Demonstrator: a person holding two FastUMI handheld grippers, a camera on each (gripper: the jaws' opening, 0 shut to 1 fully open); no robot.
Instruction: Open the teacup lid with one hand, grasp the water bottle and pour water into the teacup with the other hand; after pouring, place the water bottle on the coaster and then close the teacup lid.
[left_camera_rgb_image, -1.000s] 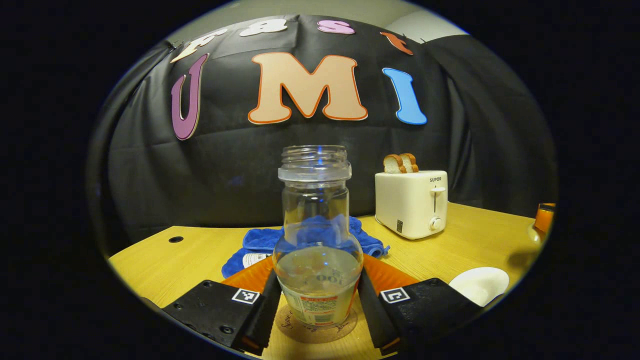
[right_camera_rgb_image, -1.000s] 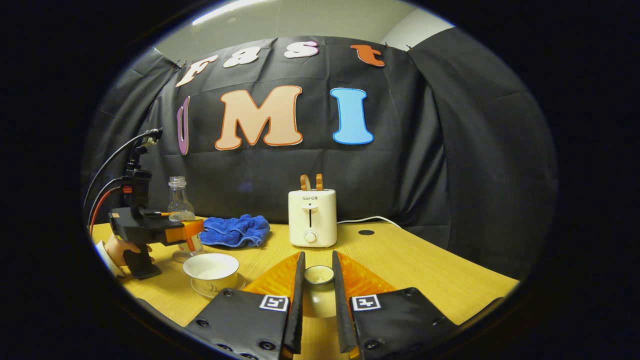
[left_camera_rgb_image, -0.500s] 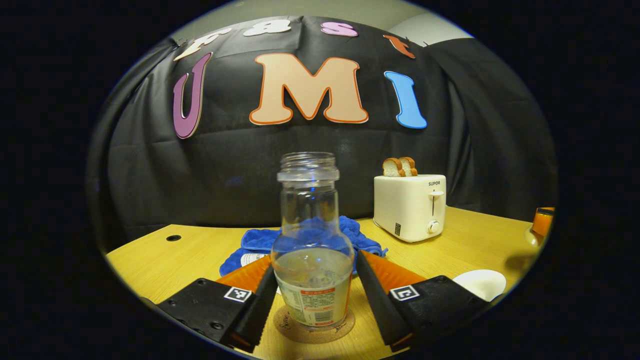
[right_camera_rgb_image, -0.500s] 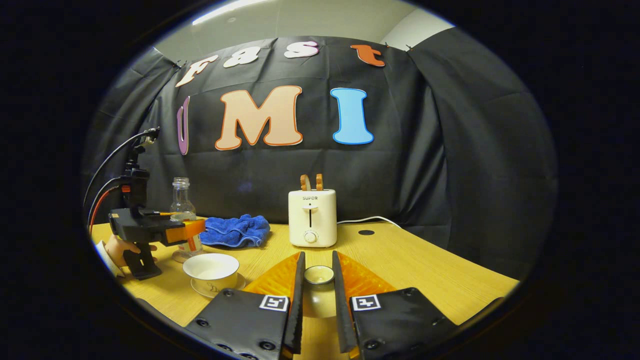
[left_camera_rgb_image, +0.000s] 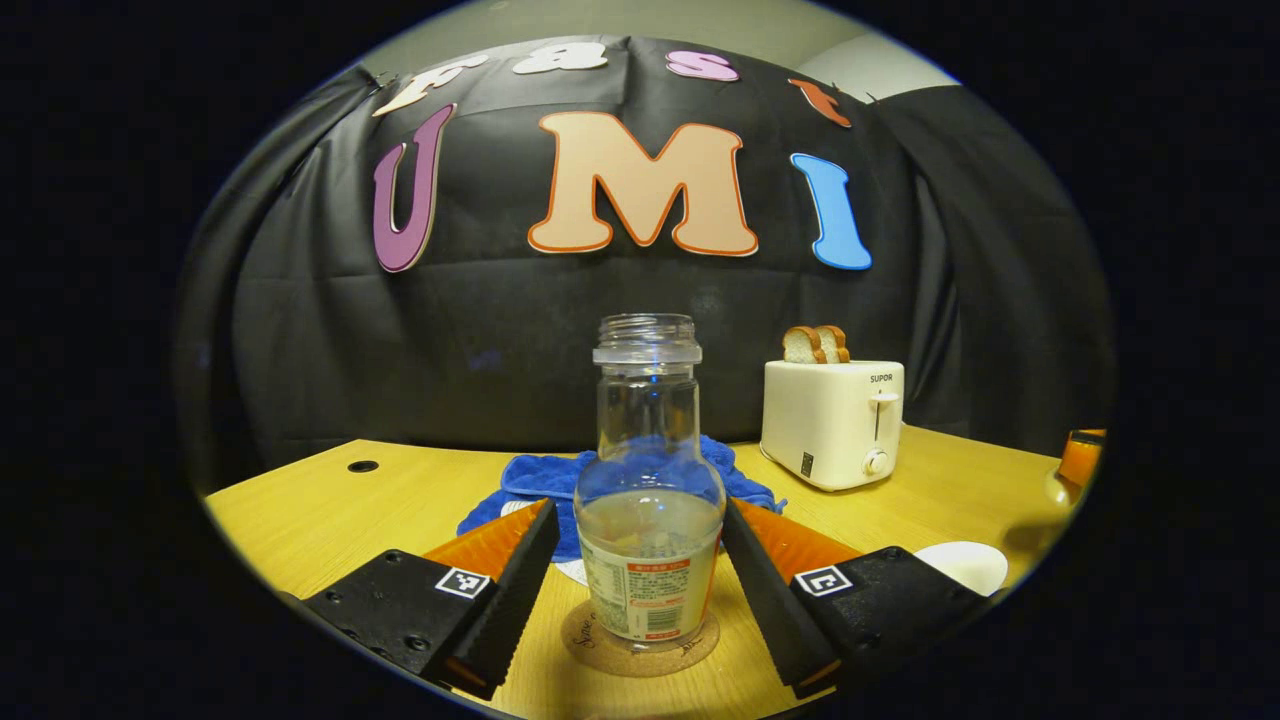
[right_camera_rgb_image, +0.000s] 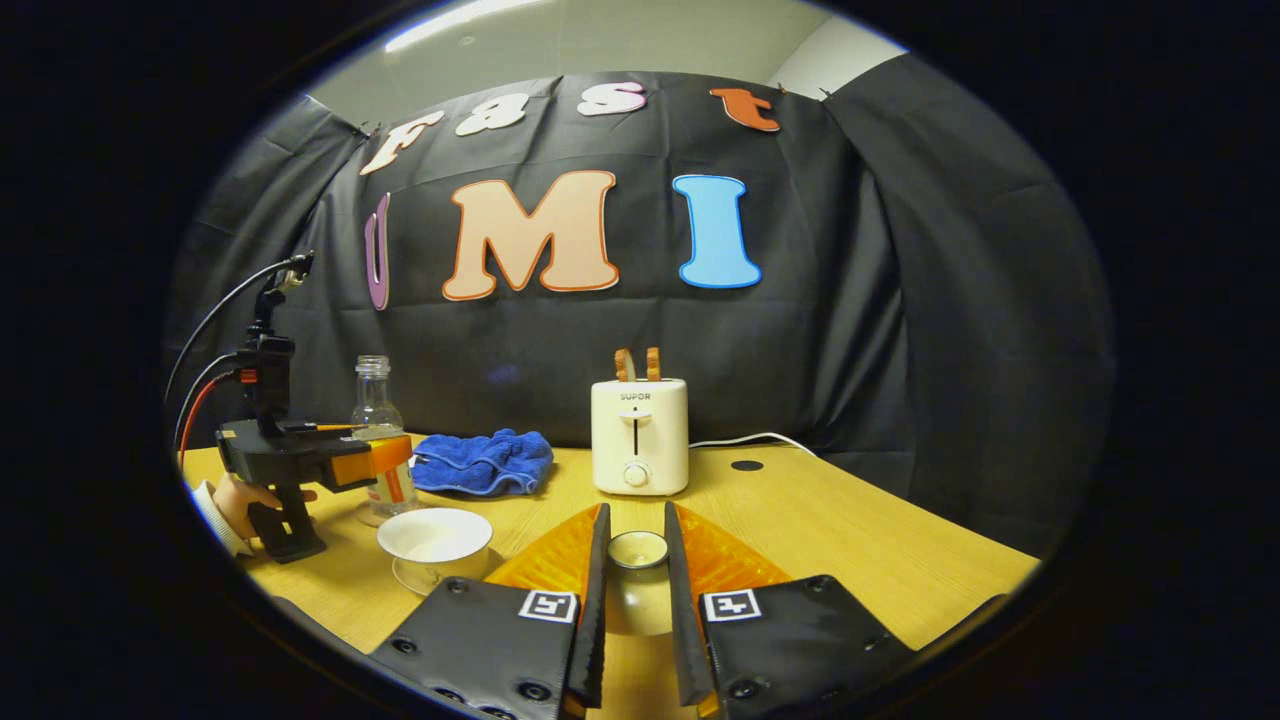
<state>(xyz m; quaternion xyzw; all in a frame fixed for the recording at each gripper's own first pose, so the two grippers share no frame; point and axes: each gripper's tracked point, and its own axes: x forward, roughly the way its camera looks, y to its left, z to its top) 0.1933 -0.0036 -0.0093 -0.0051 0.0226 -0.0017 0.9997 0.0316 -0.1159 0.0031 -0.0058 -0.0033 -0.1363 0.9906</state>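
Observation:
A clear water bottle (left_camera_rgb_image: 650, 520), partly full and uncapped, stands upright on a round cork coaster (left_camera_rgb_image: 600, 645). My left gripper (left_camera_rgb_image: 638, 512) is open, one finger on each side of the bottle with a gap to each. In the right gripper view the bottle (right_camera_rgb_image: 376, 415) stands behind the left gripper (right_camera_rgb_image: 382, 465), which a hand (right_camera_rgb_image: 235, 500) holds. The white teacup (right_camera_rgb_image: 435, 535) sits uncovered on its saucer (right_camera_rgb_image: 410, 577). My right gripper (right_camera_rgb_image: 636, 512) is shut on the knob of the teacup lid (right_camera_rgb_image: 638, 552), held over the table right of the cup.
A white toaster (right_camera_rgb_image: 640, 436) with two bread slices stands at the back of the wooden table (right_camera_rgb_image: 850, 540). A blue cloth (right_camera_rgb_image: 482, 462) lies behind the bottle. A white cable (right_camera_rgb_image: 745, 438) runs from the toaster. The teacup (left_camera_rgb_image: 962, 565) is at the right edge in the left gripper view.
My left gripper let go of the bottle, opened wider and drew back a little. The bottle now stands free on the coaster. My right gripper kept hold of the lid and barely moved.

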